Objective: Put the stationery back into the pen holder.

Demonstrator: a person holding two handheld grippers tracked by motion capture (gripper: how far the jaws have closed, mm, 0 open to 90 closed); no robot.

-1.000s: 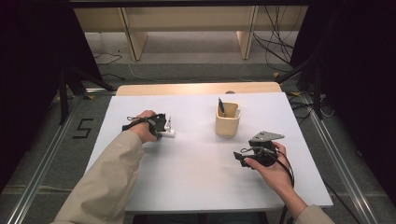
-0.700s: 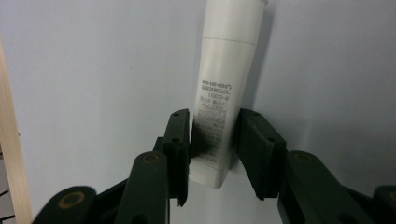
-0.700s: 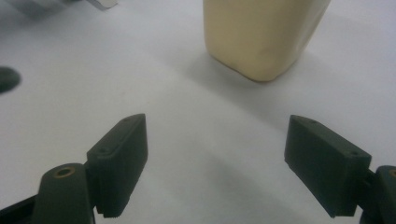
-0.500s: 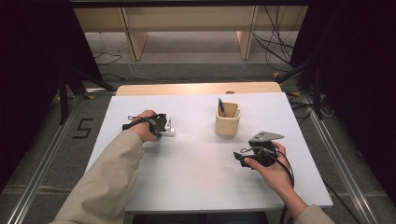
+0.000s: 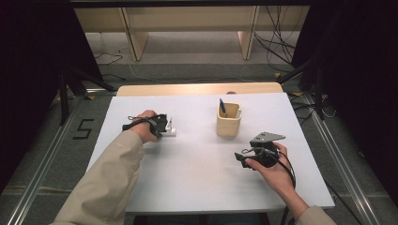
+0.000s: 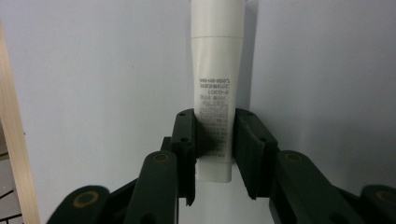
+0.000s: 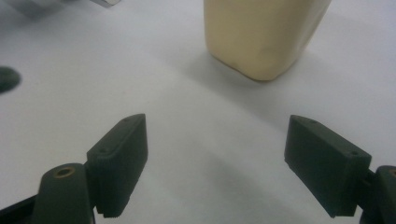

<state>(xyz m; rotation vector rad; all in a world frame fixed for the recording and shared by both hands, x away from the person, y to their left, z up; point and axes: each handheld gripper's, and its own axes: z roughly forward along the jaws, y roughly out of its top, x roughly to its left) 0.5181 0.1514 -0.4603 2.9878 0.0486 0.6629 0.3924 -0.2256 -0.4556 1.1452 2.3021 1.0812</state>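
A white tube (image 6: pixel 217 56) with small black print lies on the white table top (image 5: pixel 197 168). My left gripper (image 6: pixel 214 116) has just been closing its jaws around the tube's lower end, and both pads now press against its sides. In the high view the left gripper (image 5: pixel 165 125) sits at the table's left with the tube (image 5: pixel 172 131) poking out past it. My right gripper (image 5: pixel 244 157) rests at the right, held in a hand. Its jaws (image 7: pixel 217 154) stand wide apart over bare table, with nothing between them. A beige cup (image 7: pixel 261 37) is just ahead of it.
The beige cup (image 5: pixel 228 123) stands right of the table's centre with a dark blue pen (image 5: pixel 222 107) upright in it. A wooden strip (image 5: pixel 197 89) borders the table's far edge. Cables lie on the floor beyond.
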